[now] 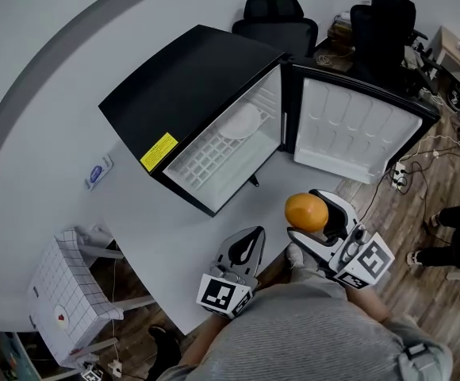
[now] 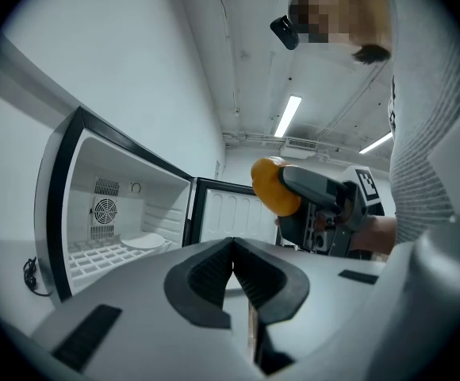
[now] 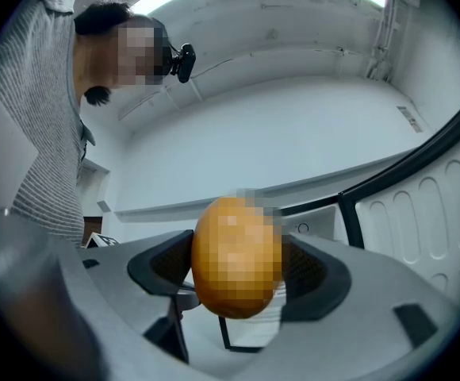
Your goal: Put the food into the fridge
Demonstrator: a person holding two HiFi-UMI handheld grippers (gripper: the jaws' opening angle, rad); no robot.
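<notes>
A black mini fridge (image 1: 190, 94) stands with its door (image 1: 357, 129) swung open to the right; a wire shelf inside carries a white plate (image 1: 238, 124). My right gripper (image 1: 316, 217) is shut on a round orange fruit (image 1: 306, 211), held in front of the open fridge, a little below its mouth. In the right gripper view the orange (image 3: 236, 256) fills the gap between the jaws. My left gripper (image 1: 244, 248) hangs beside it, lower left, jaws closed together with nothing in them. The left gripper view shows the fridge interior (image 2: 111, 228), the plate (image 2: 144, 241) and the orange (image 2: 274, 185).
A white wire basket (image 1: 63, 300) stands on the floor at lower left. Black office chairs (image 1: 277, 22) and desks with cables sit behind the fridge at the upper right. A person's dark shoes (image 1: 452, 236) are at the right edge. A wall socket (image 1: 97, 173) is on the white wall.
</notes>
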